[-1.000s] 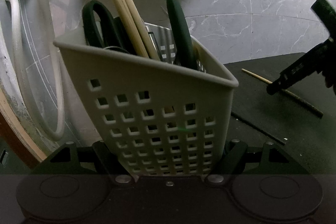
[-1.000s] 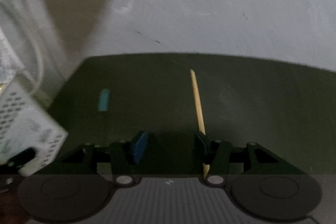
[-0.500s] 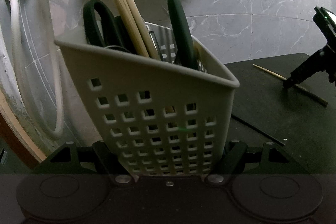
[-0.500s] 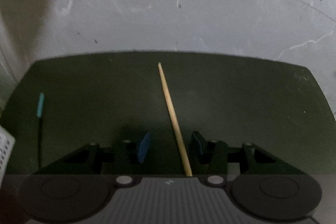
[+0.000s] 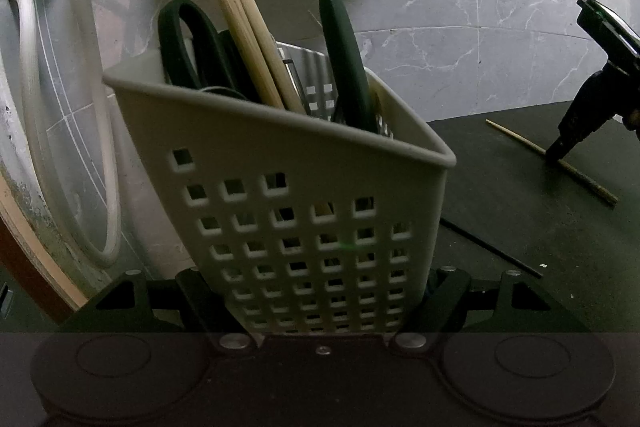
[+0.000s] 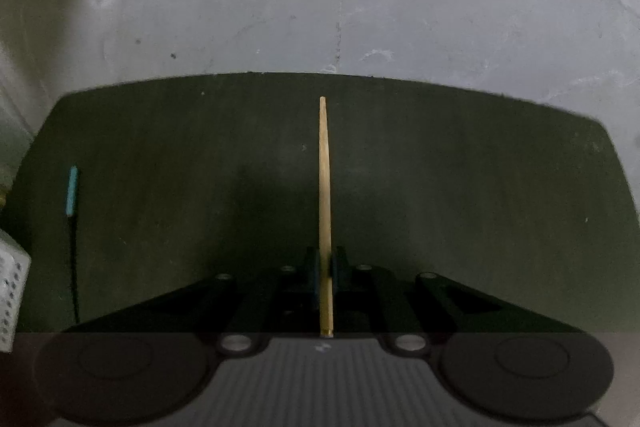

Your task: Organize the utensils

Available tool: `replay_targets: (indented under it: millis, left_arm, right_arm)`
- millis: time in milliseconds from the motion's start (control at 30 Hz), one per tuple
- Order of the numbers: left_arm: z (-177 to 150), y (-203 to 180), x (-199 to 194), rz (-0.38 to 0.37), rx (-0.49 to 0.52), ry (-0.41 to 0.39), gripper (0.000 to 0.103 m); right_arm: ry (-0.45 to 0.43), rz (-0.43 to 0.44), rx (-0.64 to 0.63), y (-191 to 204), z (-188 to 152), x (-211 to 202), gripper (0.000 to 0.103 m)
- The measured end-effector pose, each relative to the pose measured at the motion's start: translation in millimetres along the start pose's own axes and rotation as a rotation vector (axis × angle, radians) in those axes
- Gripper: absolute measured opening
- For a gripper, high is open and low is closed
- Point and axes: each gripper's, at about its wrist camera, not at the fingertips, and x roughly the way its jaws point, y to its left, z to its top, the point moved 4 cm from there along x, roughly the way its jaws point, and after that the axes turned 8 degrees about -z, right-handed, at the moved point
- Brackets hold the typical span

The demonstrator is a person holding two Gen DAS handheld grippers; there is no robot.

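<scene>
Jaws of the right gripper [image 6: 325, 267] have just closed and now pinch a single wooden chopstick [image 6: 324, 187] near its blunt end; its tip points away across the dark mat [image 6: 460, 187]. Left of it on the mat lies a thin black rod with a teal end [image 6: 73, 191]. The left gripper [image 5: 320, 307] clamps the base of a pale perforated utensil basket [image 5: 304, 211], tilted and blocking most of that view. Inside stand chopsticks [image 5: 240, 23], dark-handled scissors [image 5: 188, 43] and a dark green handle [image 5: 344, 55]. White hoses [image 5: 100, 107] hang against the marble wall [image 5: 500, 27] behind.
</scene>
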Motion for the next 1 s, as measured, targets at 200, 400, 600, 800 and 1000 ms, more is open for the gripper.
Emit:
replay_targets:
  millis: [200, 400, 600, 800, 1000]
  left_arm:
    - [0, 0, 0, -0.002, 0.001, 0.0, 0.079]
    - [0, 0, 0, -0.001, 0.0, -0.001, 0.079]
    - [0, 0, 0, -0.002, -0.002, -0.002, 0.079]
    - [0, 0, 0, -0.004, -0.001, -0.002, 0.079]
    - [0, 0, 0, -0.003, -0.002, -0.002, 0.079]
  right_arm:
    - [0.006, 0.086, 0.002, 18, -8, -4, 0.006]
    - [-0.002, 0.182, -0.02, 51, -11, -12, 0.006]
    - [-0.007, 0.274, -0.059, 91, -6, -18, 0.006]
    - [0.004, 0.312, -0.13, 133, -3, -18, 0.006]
    - [0.012, 0.314, -0.183, 157, -2, -12, 0.006]
